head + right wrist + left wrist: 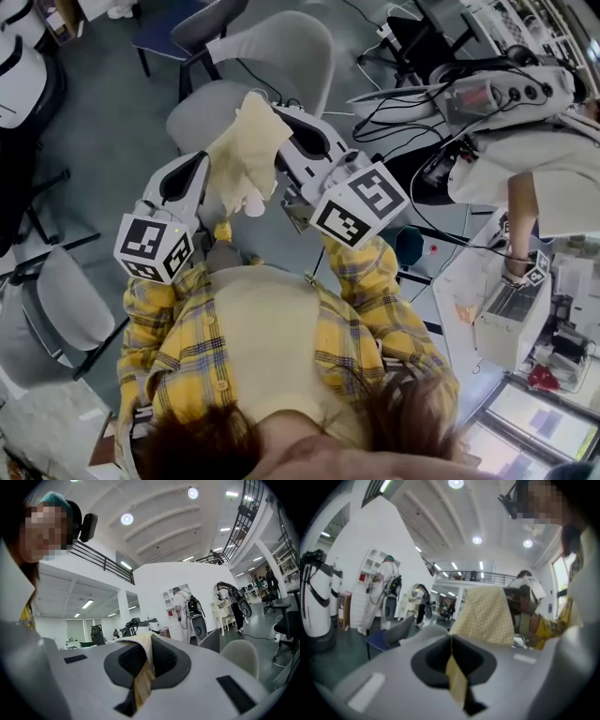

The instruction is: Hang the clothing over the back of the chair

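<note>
A pale yellow checked piece of clothing [246, 155] hangs between my two grippers, held up in front of the person. My left gripper [195, 169] is shut on one edge of the clothing [453, 670], which also rises as a broad fold ahead. My right gripper [298, 131] is shut on another edge of the clothing [143, 667], pinched between its black pads. Below and beyond the cloth stands a grey chair [281, 52] with a curved back, seen from above. Both grippers point roughly level, side by side above the chair's seat.
Another grey chair [66, 305] stands at the left, and a dark blue chair [173, 28] at the far top. A desk with cables and equipment [487, 94] and a person in white fill the right. White robot bodies [23, 75] stand at the far left.
</note>
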Tool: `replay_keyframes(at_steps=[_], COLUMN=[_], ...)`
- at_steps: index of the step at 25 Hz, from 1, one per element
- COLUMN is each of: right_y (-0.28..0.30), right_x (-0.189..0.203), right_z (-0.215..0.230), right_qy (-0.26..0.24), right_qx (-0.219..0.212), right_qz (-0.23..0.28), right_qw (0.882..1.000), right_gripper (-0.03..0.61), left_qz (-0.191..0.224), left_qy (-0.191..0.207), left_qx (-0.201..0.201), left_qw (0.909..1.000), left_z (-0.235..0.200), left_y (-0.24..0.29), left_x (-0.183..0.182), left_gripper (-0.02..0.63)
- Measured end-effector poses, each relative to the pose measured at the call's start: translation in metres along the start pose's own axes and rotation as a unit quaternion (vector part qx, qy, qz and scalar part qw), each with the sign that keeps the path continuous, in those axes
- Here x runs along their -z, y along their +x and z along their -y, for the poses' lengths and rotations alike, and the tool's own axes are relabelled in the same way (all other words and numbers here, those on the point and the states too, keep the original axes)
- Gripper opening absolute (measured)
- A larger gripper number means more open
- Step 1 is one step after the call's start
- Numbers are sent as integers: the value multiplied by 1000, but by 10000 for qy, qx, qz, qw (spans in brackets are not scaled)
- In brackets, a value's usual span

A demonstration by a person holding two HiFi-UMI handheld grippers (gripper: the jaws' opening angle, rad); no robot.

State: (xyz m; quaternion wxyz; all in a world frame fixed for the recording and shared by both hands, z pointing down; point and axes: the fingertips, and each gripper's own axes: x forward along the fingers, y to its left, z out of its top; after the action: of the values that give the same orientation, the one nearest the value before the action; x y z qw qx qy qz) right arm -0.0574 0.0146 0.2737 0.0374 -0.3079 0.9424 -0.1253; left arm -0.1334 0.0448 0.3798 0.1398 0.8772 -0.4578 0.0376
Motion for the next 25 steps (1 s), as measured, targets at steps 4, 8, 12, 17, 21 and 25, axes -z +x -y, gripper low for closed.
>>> replay_keyframes(at_steps=[4, 8, 12, 17, 21, 25], right_y=[18, 27, 37, 42, 45, 50], right_x=[-12, -27, -37, -38, -43, -58], right_z=[16, 30, 40, 55, 65, 84], right_qy=[-46, -82, -147, -81, -75, -175], right_qx=[217, 461, 682, 841, 864, 850], right_qz=[51, 130, 190, 176, 184, 314], right_qw=[9997, 9988, 9974, 9963, 9961, 9957], right_gripper=[20, 20, 20, 20, 20, 20], left_qz=[-41, -65, -126, -133, -166, -204], left_qy=[18, 19, 49, 42, 35, 57], left_qx=[134, 273, 397, 493, 524, 495], left_qw=[9999, 9996, 9991, 9987, 9985, 9985], left_z=[-17, -27, -39, -44, -44, -49], left_y=[10, 15, 21, 32, 42, 56], left_x=[-5, -11, -13, -15, -15, -16], left_gripper=[8, 8, 8, 8, 8, 8])
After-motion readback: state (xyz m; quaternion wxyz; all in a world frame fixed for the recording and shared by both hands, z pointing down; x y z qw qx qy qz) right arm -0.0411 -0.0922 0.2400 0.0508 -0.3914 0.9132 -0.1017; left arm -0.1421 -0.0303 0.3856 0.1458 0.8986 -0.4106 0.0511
